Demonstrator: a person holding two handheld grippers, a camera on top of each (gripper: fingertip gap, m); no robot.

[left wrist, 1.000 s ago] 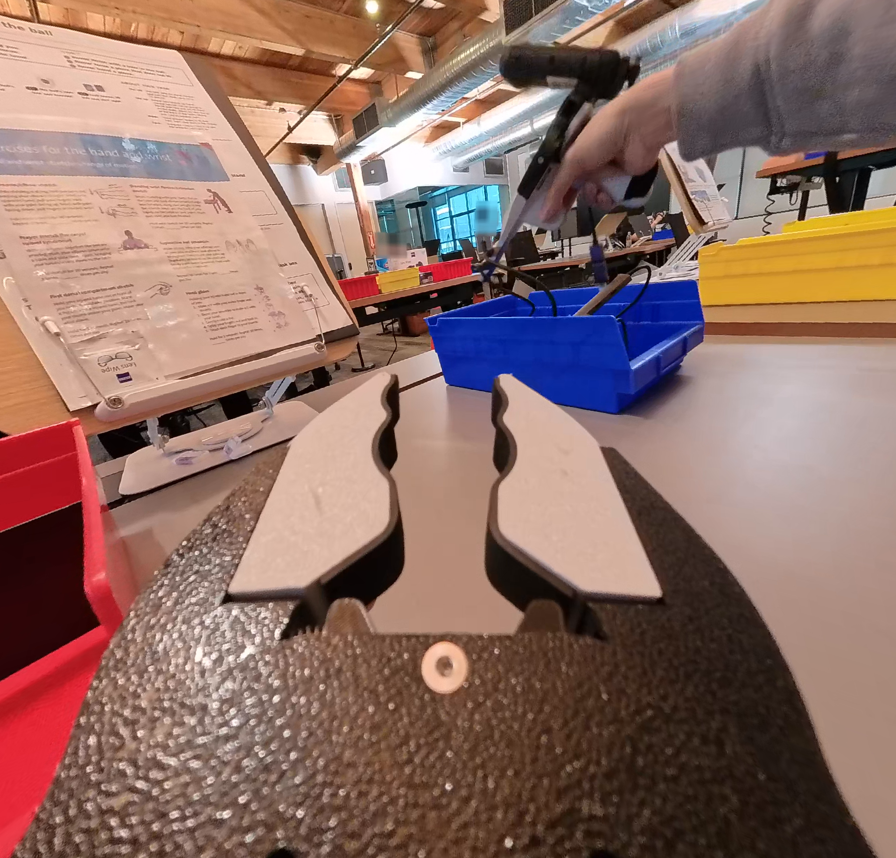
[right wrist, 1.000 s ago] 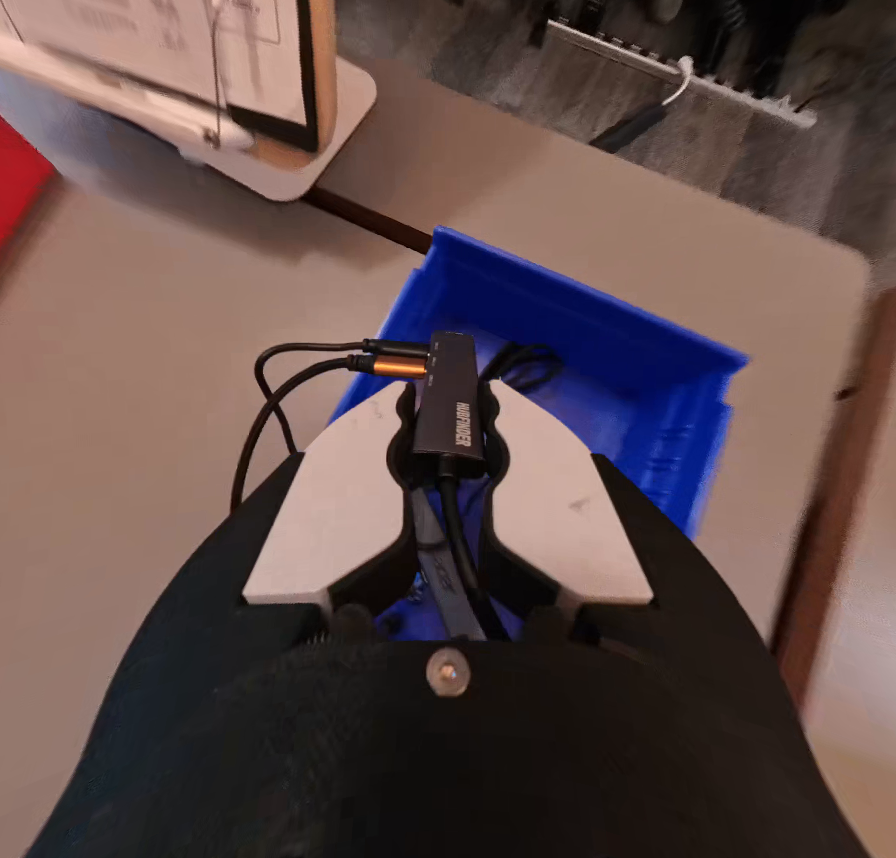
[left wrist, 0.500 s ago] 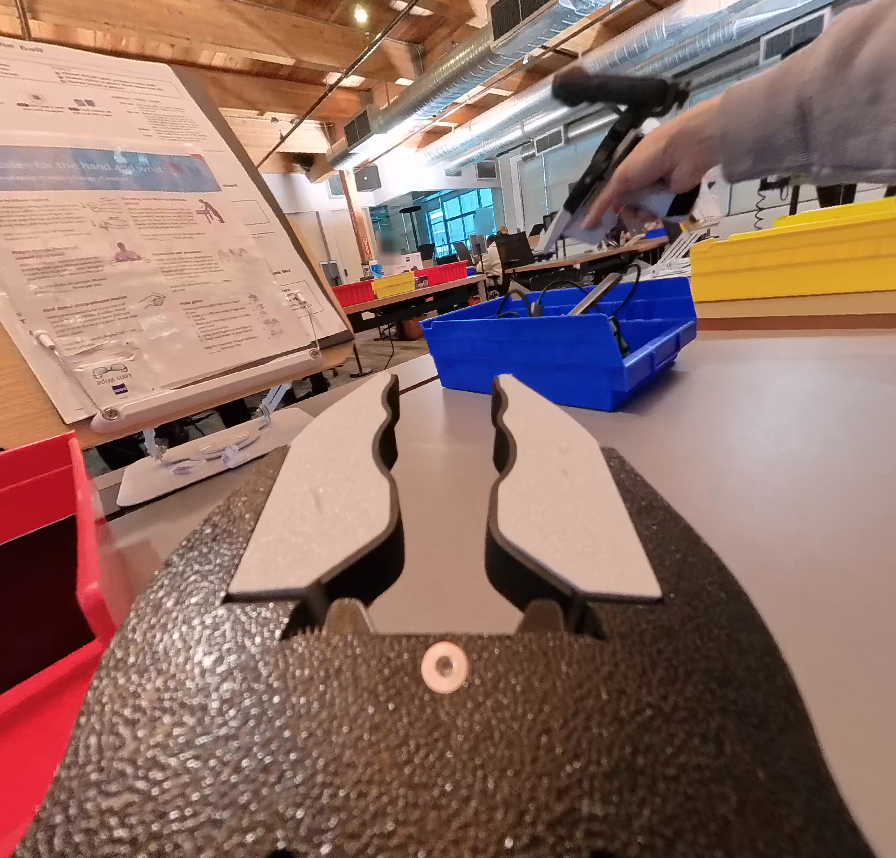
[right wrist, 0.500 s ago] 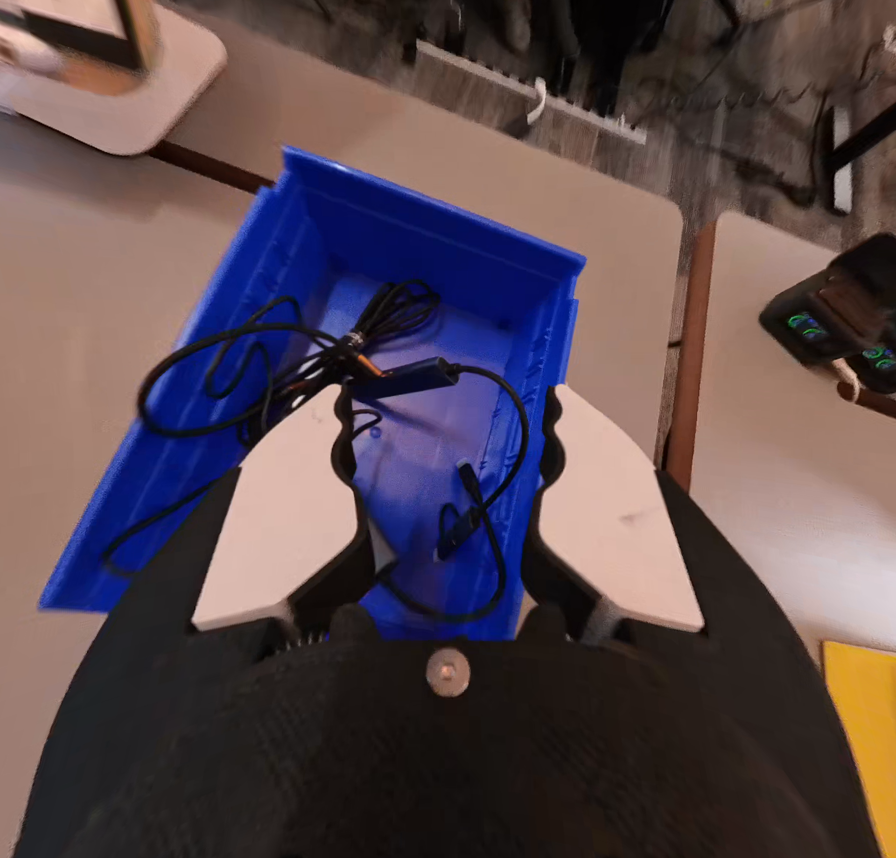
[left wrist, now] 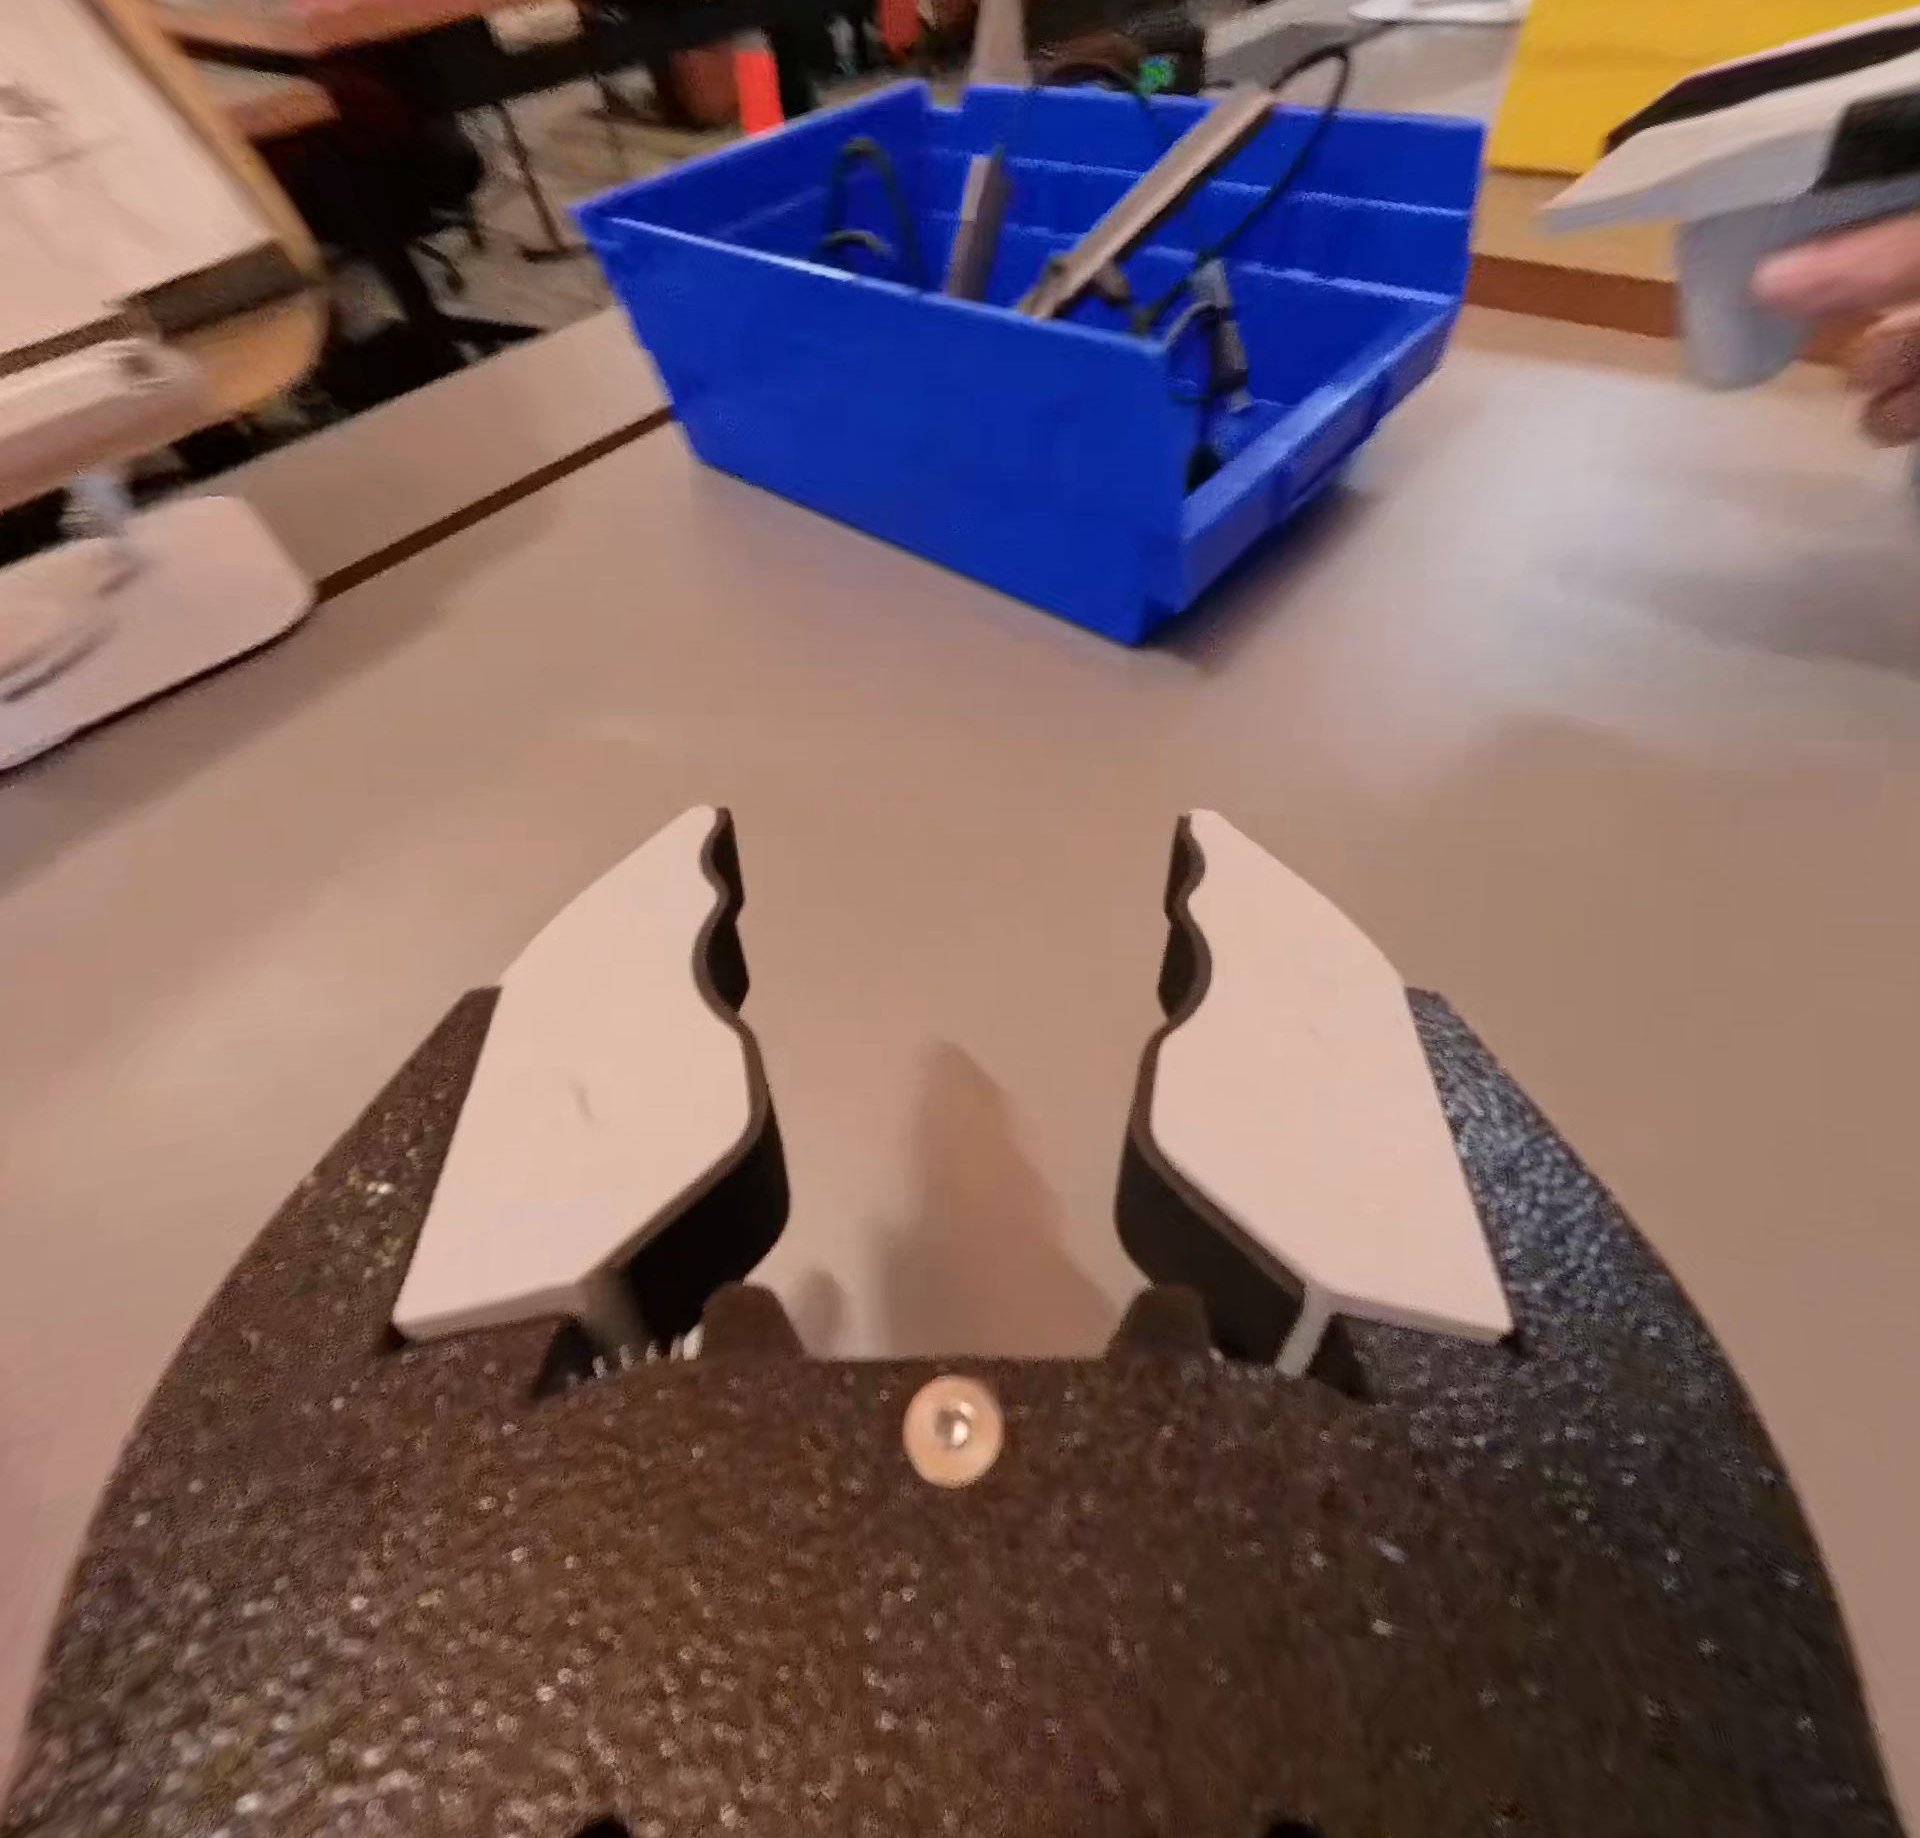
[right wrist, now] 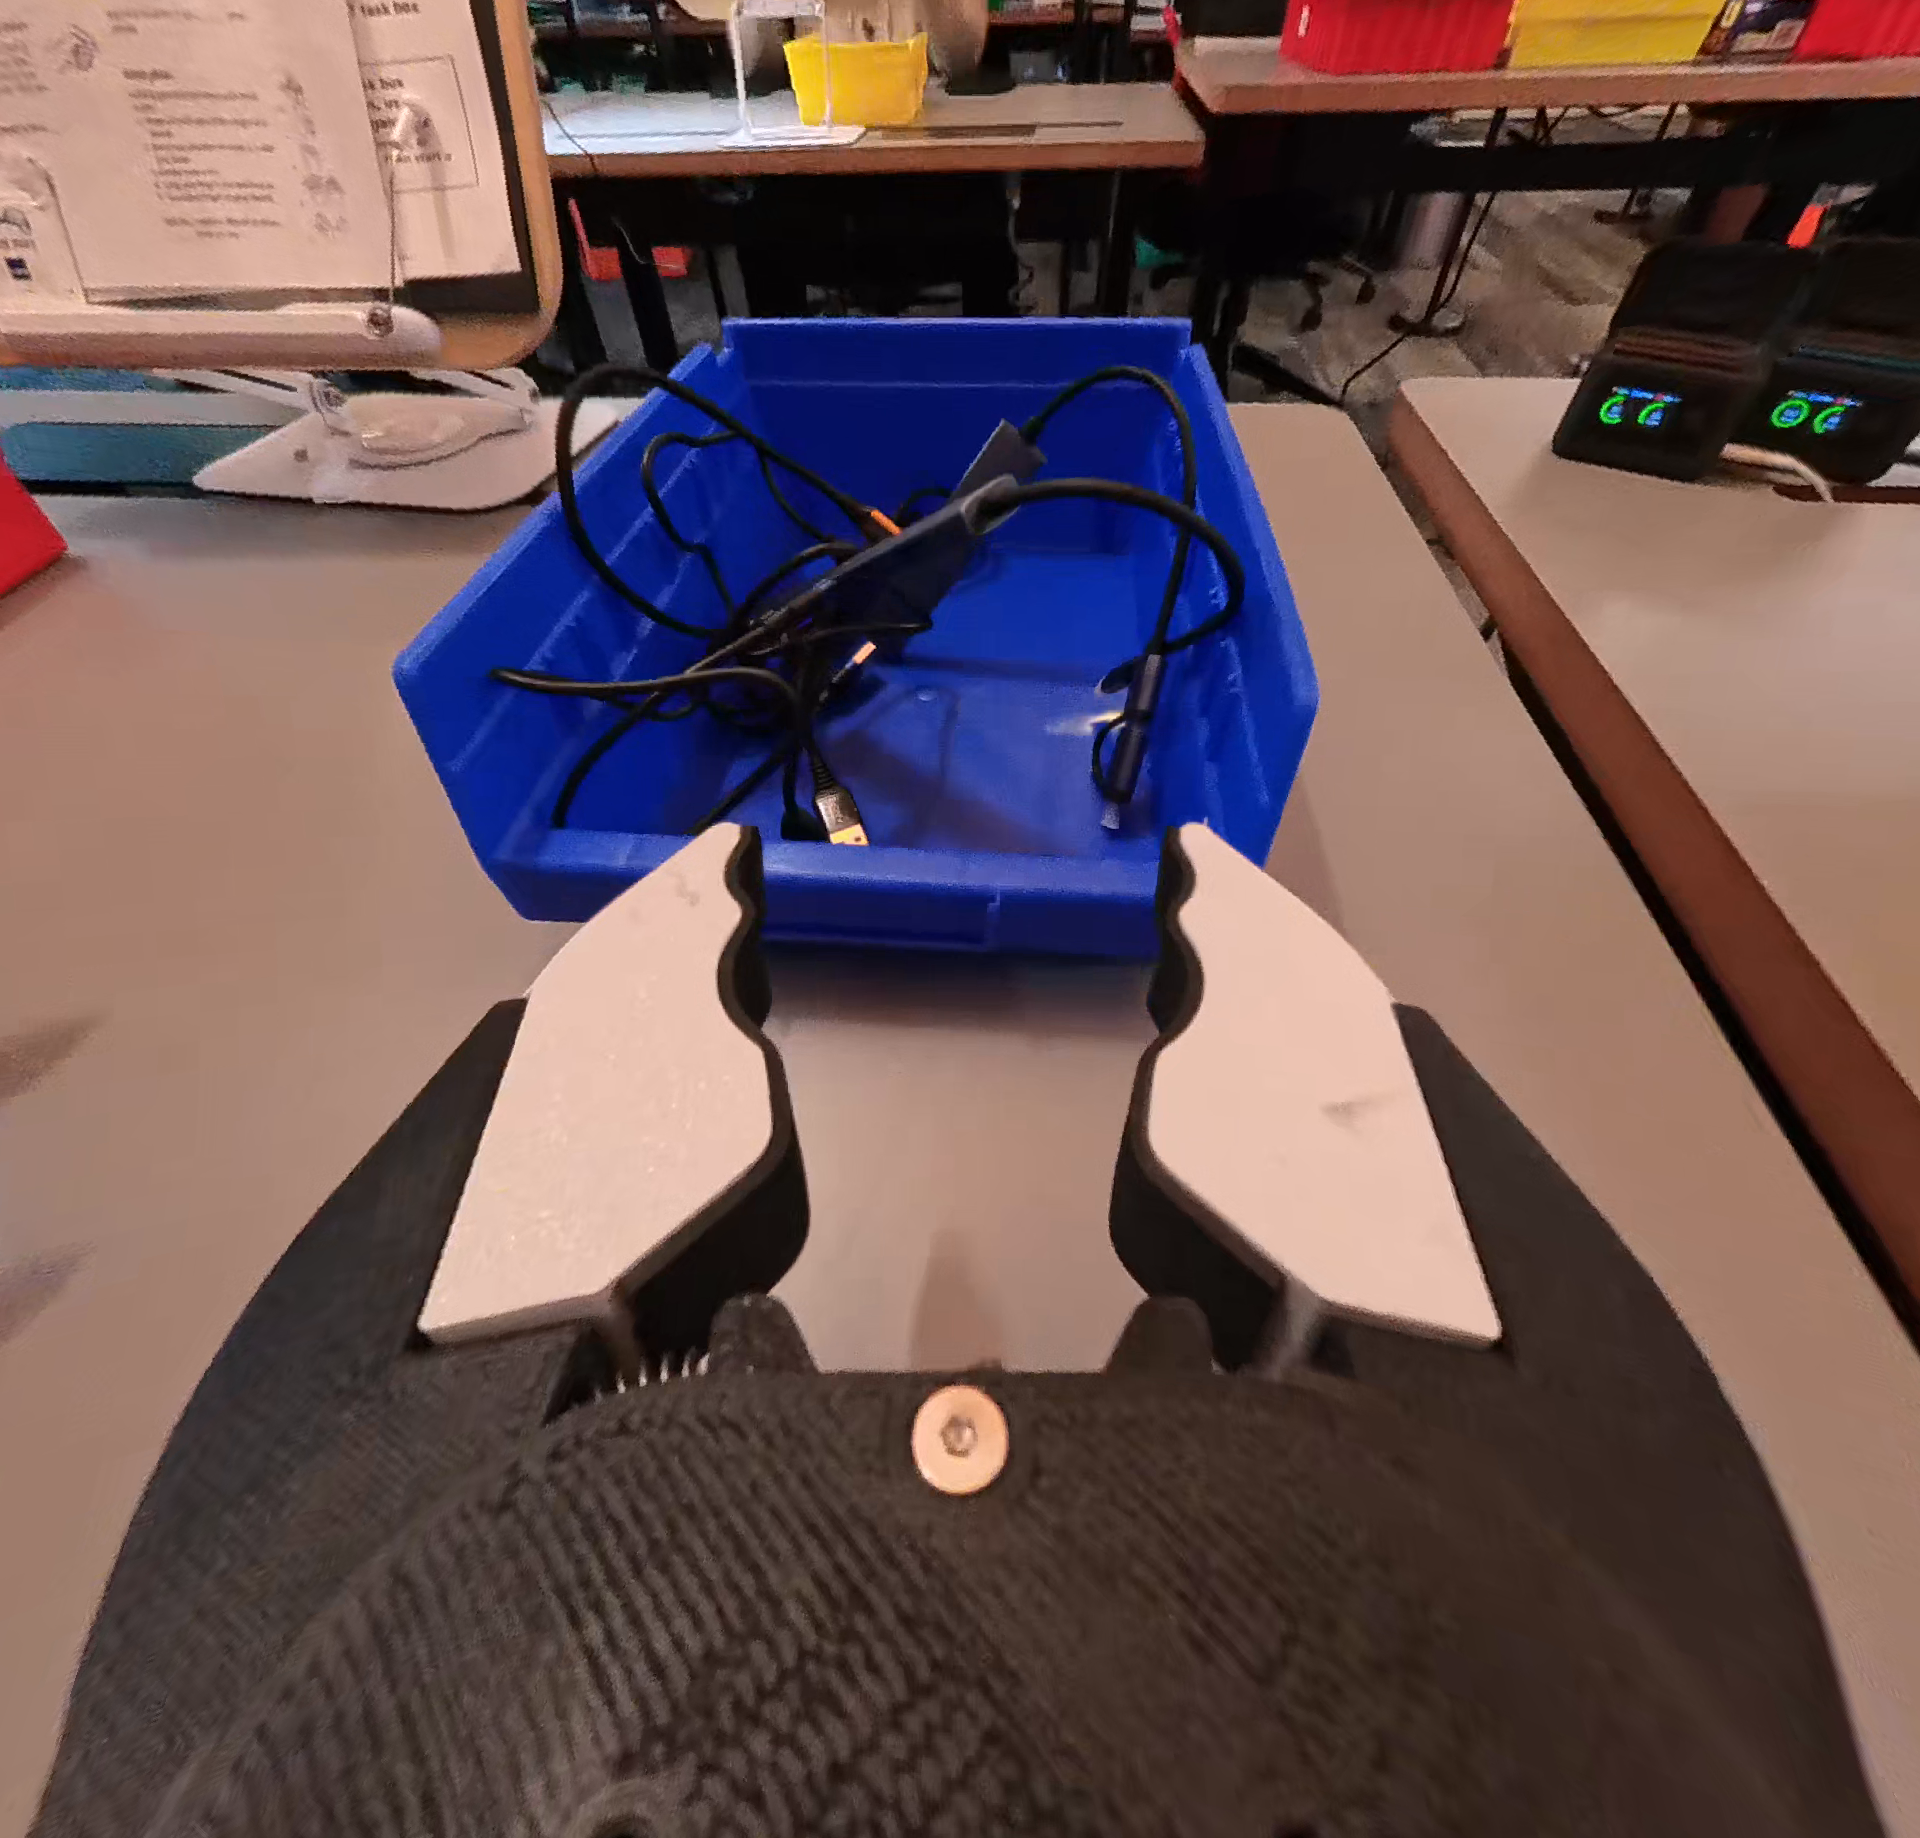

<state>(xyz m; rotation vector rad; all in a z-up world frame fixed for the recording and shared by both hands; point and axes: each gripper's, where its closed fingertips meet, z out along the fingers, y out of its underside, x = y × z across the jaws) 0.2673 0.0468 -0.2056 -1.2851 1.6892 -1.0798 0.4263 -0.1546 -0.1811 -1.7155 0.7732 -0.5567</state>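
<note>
**Both tools spread, empty, facing the bin**

Right tool (right wrist: 956,853) hangs low over the grey surface (right wrist: 260,905), fingers wide apart, nothing between them. We see its tips just short of the near wall of the blue bin (right wrist: 862,884), not touching it. Bin sits on the surface, open top toward us.

Inside the bin we note a tangle of black cables (right wrist: 727,635), a dark slim hub (right wrist: 904,562) lying across them, an orange-tipped plug (right wrist: 840,814) near the front wall, and a second plug (right wrist: 1127,749) against the right wall. Some cable loops rise above the rim.

Left tool (left wrist: 951,843) also over the surface, fingers apart, holding nothing. Bin (left wrist: 935,417) lies ahead of it, well apart; bare surface (left wrist: 831,708) between. Cables and hub ends stick up from the bin in this view, blurred.

At the right edge of the left wrist view we catch the other tool's body with a hand (left wrist: 1860,323) on its grip, to the right of the bin.

Left of the bin: a document stand (right wrist: 260,126) with printed sheets, white base (right wrist: 384,458) on the surface. A red bin corner (right wrist: 26,541) shows at far left. To the right, on a neighbouring surface, two black chargers (right wrist: 1745,386) with green lights. Red and yellow bins (right wrist: 1507,12) on tables behind.
</note>
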